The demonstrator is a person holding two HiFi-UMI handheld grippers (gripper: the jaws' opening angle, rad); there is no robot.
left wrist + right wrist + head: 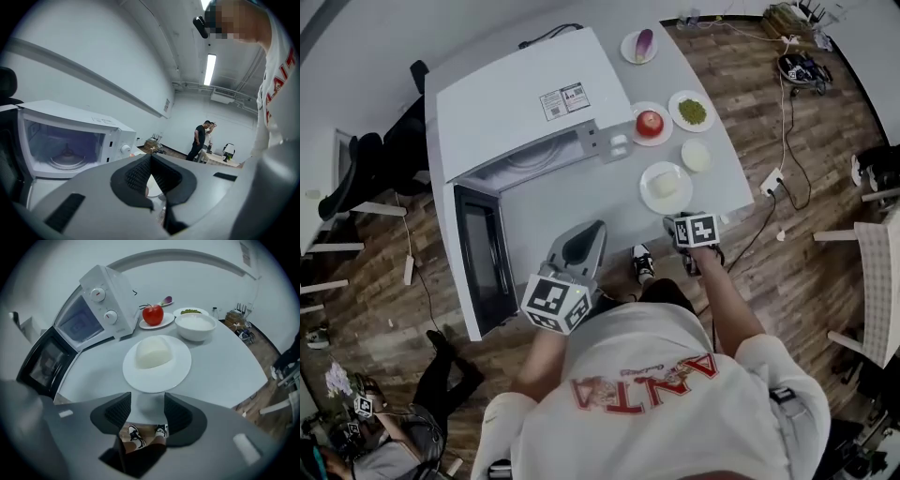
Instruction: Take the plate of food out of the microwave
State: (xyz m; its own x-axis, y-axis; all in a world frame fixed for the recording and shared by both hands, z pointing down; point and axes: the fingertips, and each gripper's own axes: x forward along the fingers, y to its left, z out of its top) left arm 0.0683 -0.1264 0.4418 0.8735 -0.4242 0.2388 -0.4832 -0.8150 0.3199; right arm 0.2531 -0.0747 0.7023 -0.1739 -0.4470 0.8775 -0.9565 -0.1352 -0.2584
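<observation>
A white plate (159, 380) with a pale bun (153, 352) on it rests on the grey table (581, 202), near the front edge and to the right of the white microwave (525, 108). The microwave door (483, 258) hangs open, and only the glass turntable (68, 160) shows inside. My right gripper (147, 399) is open just short of the plate's near rim, with nothing between its pads. In the head view the right gripper (675, 223) sits at the table edge below the plate (665, 185). My left gripper (589, 232) is shut and empty in front of the open microwave.
Behind the bun plate stand a white bowl (195, 326), a red apple on a plate (152, 315), a plate of green food (190, 311) and an eggplant plate (638, 46). Two people (202, 138) stand far across the room. Cables lie on the floor (787, 141).
</observation>
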